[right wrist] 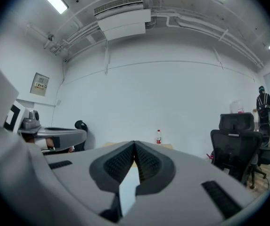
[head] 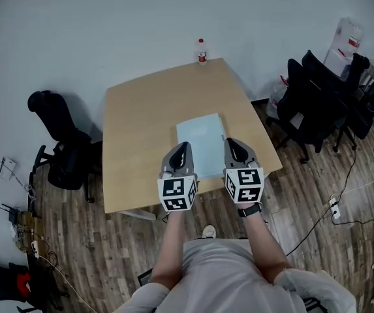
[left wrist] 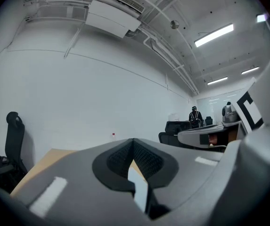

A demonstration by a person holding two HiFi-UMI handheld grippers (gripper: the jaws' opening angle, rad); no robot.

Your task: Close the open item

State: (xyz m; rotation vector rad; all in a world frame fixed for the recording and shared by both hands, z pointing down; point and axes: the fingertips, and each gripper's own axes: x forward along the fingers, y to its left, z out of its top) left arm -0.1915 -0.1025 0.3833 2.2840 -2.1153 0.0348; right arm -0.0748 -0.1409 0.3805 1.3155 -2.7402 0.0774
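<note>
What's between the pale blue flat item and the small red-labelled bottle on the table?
Only bare light wooden tabletop, as the head view shows.

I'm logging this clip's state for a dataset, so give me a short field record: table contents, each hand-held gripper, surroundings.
surface: wooden table
on table: light blue flat item toward the near edge; bottle at the far edge
item state: open or closed cannot be told
left hand-held gripper: jaws together, empty, over the item's near left part
right hand-held gripper: jaws together, empty, at the item's near right edge
surroundings: black office chair left of the table; black chairs to its right
</note>
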